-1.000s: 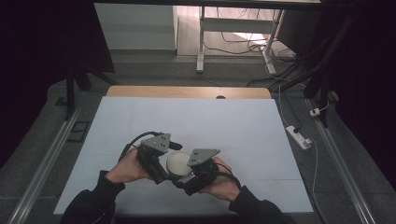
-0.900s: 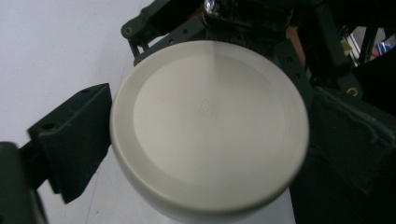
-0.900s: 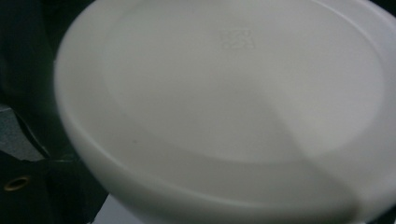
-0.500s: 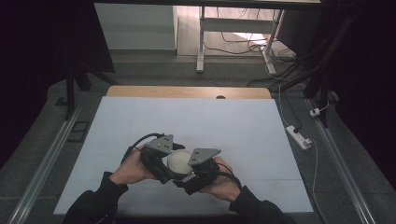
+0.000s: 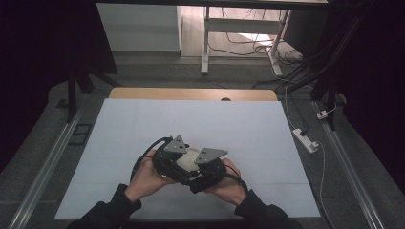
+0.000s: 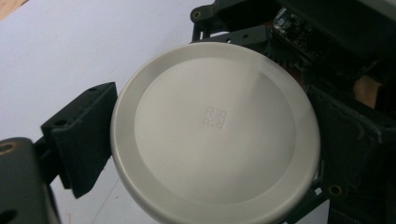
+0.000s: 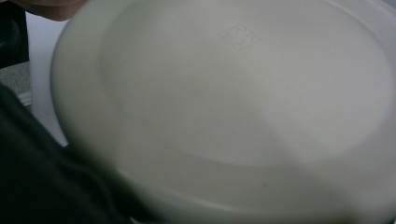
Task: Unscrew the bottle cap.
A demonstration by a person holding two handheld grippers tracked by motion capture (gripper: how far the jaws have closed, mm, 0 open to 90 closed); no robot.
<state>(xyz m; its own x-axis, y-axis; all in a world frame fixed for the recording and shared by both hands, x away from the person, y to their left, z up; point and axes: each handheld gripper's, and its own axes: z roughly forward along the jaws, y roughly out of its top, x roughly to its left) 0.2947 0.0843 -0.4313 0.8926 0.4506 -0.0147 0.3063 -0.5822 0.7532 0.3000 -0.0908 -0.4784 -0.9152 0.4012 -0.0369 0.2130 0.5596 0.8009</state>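
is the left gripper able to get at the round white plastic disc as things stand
Probably yes: the round white plastic disc already sits between the left gripper's black jaws, one at each edge. The right gripper crowds its far side, but nothing blocks the left one over the white table.

Small embossed square mark, unreadable, on white dish

Round off-white lid, raised rim, small embossed square mark at centre, held between left gripper and right gripper.
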